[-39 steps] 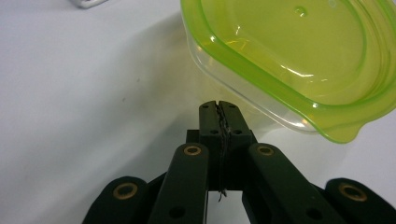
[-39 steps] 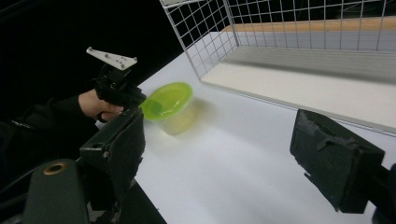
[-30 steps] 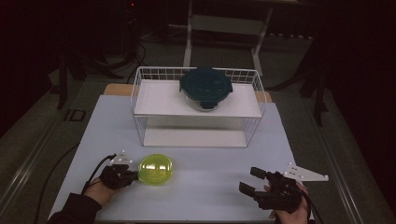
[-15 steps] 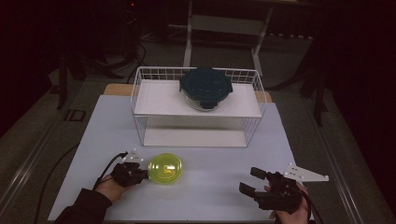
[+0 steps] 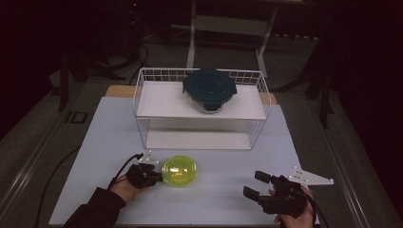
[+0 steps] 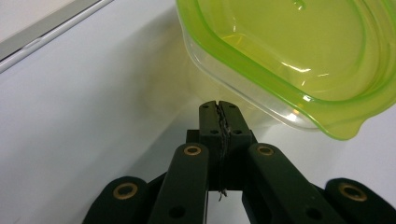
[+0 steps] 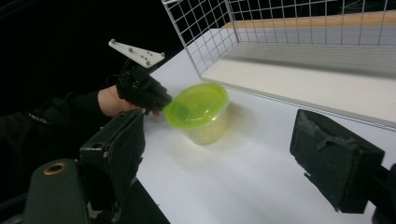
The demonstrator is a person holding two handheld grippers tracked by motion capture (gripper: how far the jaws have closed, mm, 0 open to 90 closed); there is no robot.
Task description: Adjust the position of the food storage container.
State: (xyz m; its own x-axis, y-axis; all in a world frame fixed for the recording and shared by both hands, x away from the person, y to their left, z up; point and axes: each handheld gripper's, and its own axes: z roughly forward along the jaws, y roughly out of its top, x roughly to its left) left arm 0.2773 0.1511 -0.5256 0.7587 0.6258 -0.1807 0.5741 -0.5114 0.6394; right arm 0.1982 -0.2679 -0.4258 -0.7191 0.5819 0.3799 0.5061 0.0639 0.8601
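Note:
A clear tub with a lime-green lid (image 5: 179,170) stands on the white table (image 5: 223,209) in front of the wire rack. My left gripper (image 5: 157,177) lies low at the tub's left side, jaws shut with nothing between them. In the left gripper view the closed tips (image 6: 218,105) sit right against the tub's wall (image 6: 289,60), just under the lid rim. My right gripper (image 5: 256,185) rests at the front right, open and empty, well apart from the tub. The right gripper view shows the tub (image 7: 198,109) between its spread jaws (image 7: 224,144), with the left gripper (image 7: 156,105) behind it.
A white wire rack (image 5: 142,95) stands at the back middle, with a dark-lidded glass container (image 5: 209,88) on its upper shelf and a bare lower shelf (image 5: 197,140). Dark floor surrounds the table. A cable trails from the left gripper.
My left gripper has slid to the right along the table, and the green-lidded tub has shifted right with it. The right gripper has stayed in place.

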